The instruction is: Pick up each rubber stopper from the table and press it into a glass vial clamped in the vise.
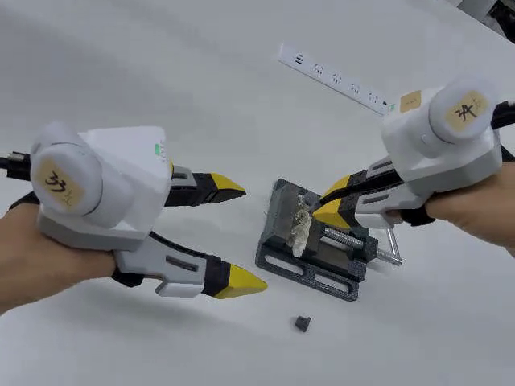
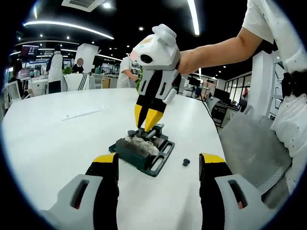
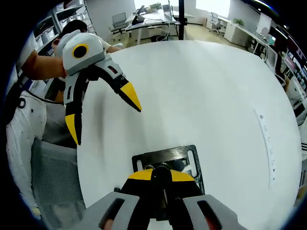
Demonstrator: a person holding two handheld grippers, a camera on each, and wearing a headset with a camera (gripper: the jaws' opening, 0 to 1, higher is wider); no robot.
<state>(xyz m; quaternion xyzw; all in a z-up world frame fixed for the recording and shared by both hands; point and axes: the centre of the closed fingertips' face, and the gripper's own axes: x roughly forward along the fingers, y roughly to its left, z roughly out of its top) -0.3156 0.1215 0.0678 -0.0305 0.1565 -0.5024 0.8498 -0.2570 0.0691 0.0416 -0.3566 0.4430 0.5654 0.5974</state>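
The right gripper (image 1: 316, 207) covers the top of the vise (image 1: 310, 269). Its jaws pinch a dark stopper (image 3: 160, 171), half hidden between the tips. The vials (image 1: 299, 229) are a clear blur in the vise. The left gripper (image 1: 256, 236) hangs beside the vise, its jaws wide apart. Its view shows a second stopper (image 2: 186, 162) loose on the white table (image 2: 57, 139) near the vise, with an office under strip lights behind. The head view adds a power strip (image 1: 338, 79).
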